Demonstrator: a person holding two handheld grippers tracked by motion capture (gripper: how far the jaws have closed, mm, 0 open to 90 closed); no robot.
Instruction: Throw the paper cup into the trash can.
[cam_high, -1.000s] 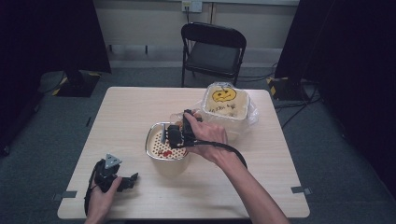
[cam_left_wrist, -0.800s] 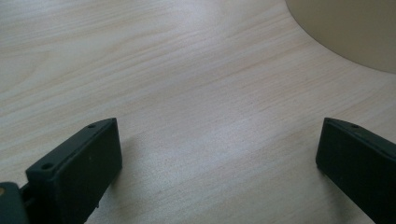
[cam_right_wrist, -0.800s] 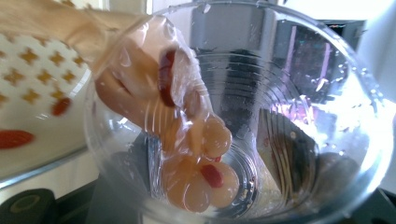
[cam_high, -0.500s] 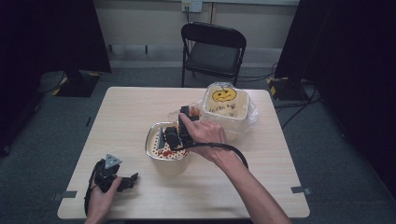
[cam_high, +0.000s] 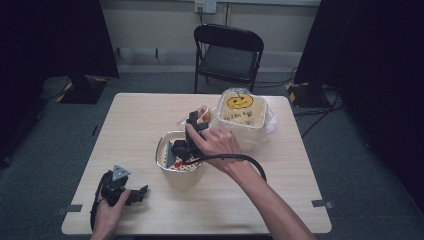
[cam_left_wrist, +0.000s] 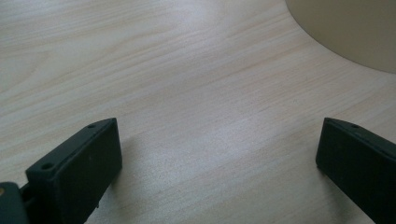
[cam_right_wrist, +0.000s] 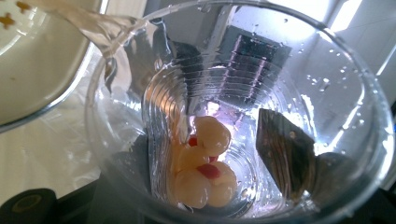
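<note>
My right gripper (cam_high: 186, 144) is shut on a clear plastic cup (cam_high: 202, 113) and holds it tipped over a cream bowl (cam_high: 161, 150) at the table's middle. In the right gripper view the cup (cam_right_wrist: 327, 93) holds a few pale round pieces with red bits (cam_right_wrist: 205, 168) near its bottom. The gripper (cam_right_wrist: 215, 182) has its dark jaws pressed on the cup's outside, seen through the wall. The bowl's rim (cam_right_wrist: 42, 107) lies at the upper left there. My left gripper (cam_high: 134, 193) rests open on the table at the front left. Its jaws (cam_left_wrist: 219, 144) stand wide apart over bare wood.
A large cream container with a yellow smiley lid (cam_high: 243, 113) stands just right of the bowl, on clear wrap. A black folding chair (cam_high: 227, 55) is behind the table. The bowl's side (cam_left_wrist: 355, 28) lies ahead of the left gripper. Bare wood lies at the table's left and front.
My right gripper has tipped the cup further and shifted it left over the bowl. The left gripper has not moved.
</note>
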